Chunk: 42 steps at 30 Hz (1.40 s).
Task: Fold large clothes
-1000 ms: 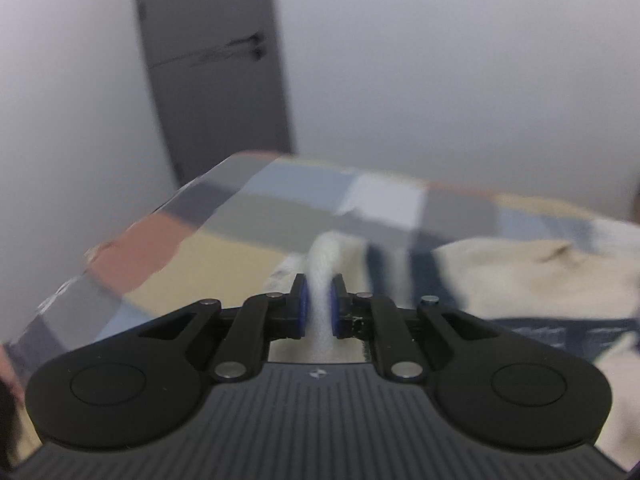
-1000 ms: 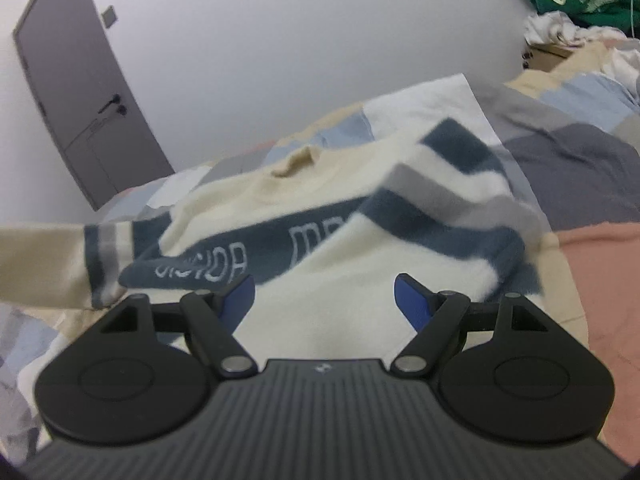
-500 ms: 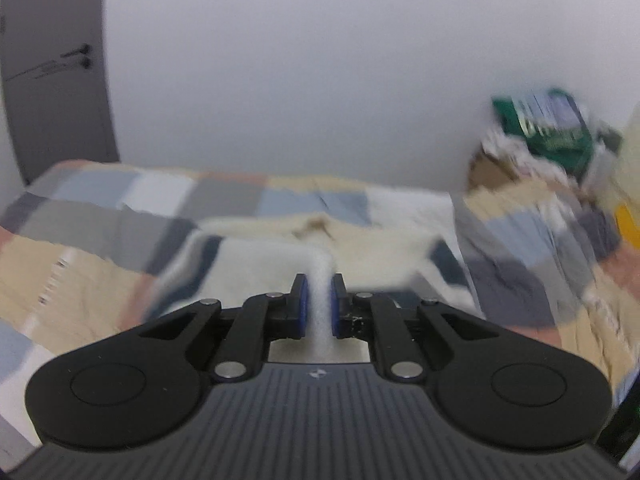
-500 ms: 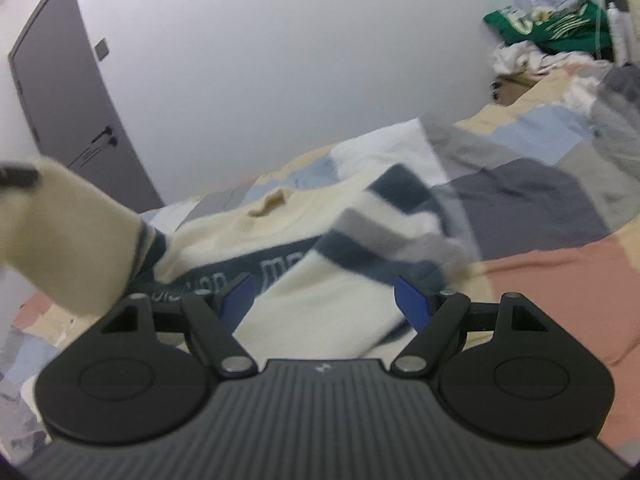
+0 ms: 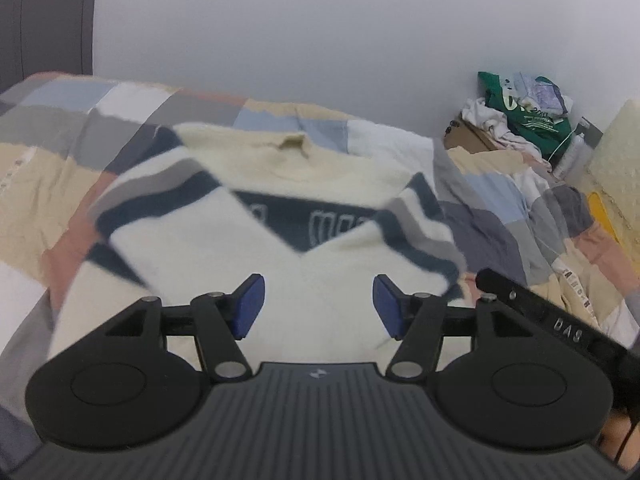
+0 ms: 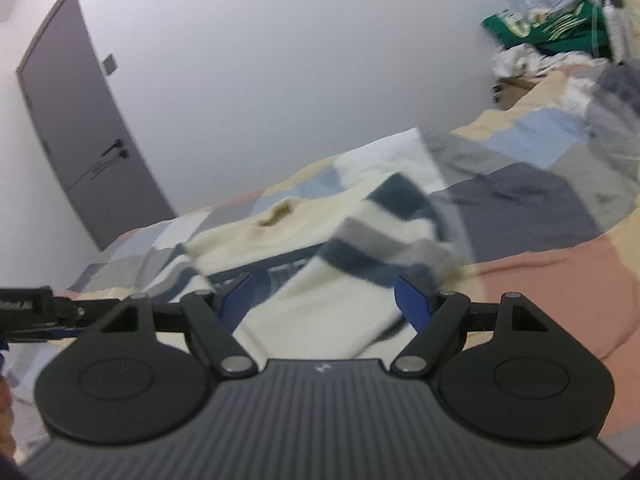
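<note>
Evidently both sleeves lay crossed over the sweater (image 5: 280, 264) on the bed (image 5: 52, 168); left gripper (image 5: 318, 306) and right gripper (image 6: 327, 302) hovered wide-fingered (empty) near its hem, best pinched evenly.

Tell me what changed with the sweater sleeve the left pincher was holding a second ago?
The left gripper let go: it was shut on the cream sleeve, and now it is open and holds nothing. That sleeve was carried across and now lies folded over the sweater front, meeting the other sleeve in a V. The right gripper stayed open and the sweater stayed on the patchwork bed.
</note>
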Each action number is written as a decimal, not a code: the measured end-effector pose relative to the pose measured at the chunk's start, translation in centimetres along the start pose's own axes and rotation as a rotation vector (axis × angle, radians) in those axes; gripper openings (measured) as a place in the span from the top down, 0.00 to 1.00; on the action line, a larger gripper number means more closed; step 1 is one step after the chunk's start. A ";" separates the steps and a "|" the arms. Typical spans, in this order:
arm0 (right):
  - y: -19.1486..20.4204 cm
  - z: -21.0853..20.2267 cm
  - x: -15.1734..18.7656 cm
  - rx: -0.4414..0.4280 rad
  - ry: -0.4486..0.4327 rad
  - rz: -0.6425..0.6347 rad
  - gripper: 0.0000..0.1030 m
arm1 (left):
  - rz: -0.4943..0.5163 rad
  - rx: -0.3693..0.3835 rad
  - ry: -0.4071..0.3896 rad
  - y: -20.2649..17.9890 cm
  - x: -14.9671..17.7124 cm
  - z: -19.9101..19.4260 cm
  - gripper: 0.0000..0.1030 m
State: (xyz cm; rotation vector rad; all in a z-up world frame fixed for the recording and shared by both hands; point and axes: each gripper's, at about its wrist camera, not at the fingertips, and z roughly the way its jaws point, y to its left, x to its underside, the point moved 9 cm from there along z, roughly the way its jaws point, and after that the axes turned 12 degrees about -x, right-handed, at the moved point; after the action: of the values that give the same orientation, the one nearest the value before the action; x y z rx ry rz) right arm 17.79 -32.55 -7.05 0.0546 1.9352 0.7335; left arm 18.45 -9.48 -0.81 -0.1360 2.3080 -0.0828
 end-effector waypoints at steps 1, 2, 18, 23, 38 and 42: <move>0.4 0.4 0.3 -0.022 0.010 -0.003 0.24 | -0.002 -0.013 0.011 1.1 0.3 0.1 0.36; 0.9 0.9 0.5 -0.040 0.022 -0.007 0.24 | -0.010 -0.019 0.026 2.4 0.7 0.3 0.36; 6.9 7.6 8.8 -0.199 0.360 -0.059 0.26 | -0.098 -0.101 0.086 13.3 6.7 2.3 0.36; 7.1 8.7 10.5 -0.162 0.442 -0.131 0.64 | -0.078 -0.075 0.071 12.9 6.6 2.5 0.36; 6.1 7.4 9.0 -0.081 0.410 -0.160 0.86 | -0.223 -0.078 0.122 16.8 7.2 3.7 0.36; 5.6 6.0 8.0 -0.077 0.385 -0.098 0.71 | -0.250 -0.105 0.121 17.8 7.4 3.4 0.36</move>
State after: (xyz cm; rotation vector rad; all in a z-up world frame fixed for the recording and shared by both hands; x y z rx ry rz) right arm 17.42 -22.42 -12.39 -0.2440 2.2523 0.7948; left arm 14.71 7.21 -10.36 -0.4856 2.4061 -0.0996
